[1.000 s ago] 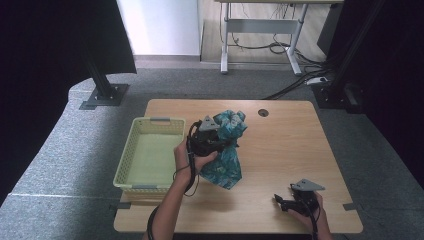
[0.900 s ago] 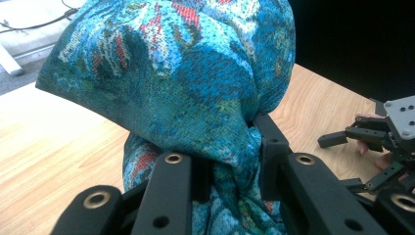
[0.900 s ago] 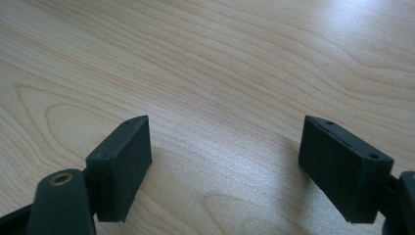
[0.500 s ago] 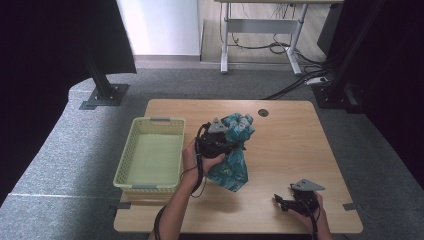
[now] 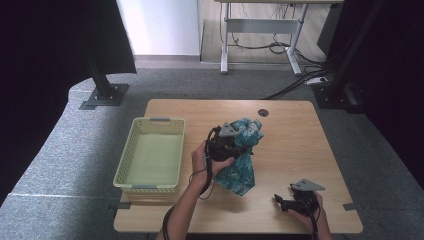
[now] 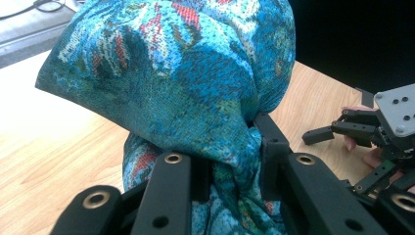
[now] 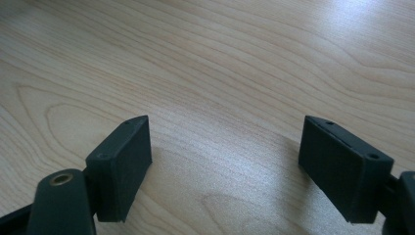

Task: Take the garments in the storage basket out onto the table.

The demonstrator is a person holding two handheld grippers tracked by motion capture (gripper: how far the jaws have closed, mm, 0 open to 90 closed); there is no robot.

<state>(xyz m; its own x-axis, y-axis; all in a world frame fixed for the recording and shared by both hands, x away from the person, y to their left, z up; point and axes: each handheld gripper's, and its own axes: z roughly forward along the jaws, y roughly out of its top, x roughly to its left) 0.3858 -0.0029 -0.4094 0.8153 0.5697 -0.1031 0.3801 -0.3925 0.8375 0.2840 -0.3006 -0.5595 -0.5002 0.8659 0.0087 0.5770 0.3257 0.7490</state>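
A blue-green patterned cloth (image 5: pixel 243 167) with red flecks is bunched up over the middle of the wooden table (image 5: pixel 295 135). My left gripper (image 5: pixel 238 145) is shut on it, coming in from the cloth's left side. In the left gripper view the black jaws pinch a gathered fold of the cloth (image 6: pixel 195 83), which bulges above them around my left gripper (image 6: pixel 230 161). My right gripper (image 5: pixel 278 199) rests near the table's front right edge, held in a hand. Its jaws stand wide apart over bare wood, with nothing between them in my right gripper (image 7: pixel 235 156) view.
A pale yellow-green plastic basket (image 5: pixel 127 156) stands on the table's left side with nothing in it. A round cable hole (image 5: pixel 263 113) sits near the back edge. The right gripper (image 6: pixel 333 161) appears to the right in the left gripper view.
My left gripper has carried the cloth to the right, away from the basket and slightly toward the table's front. The right gripper has stayed in place.
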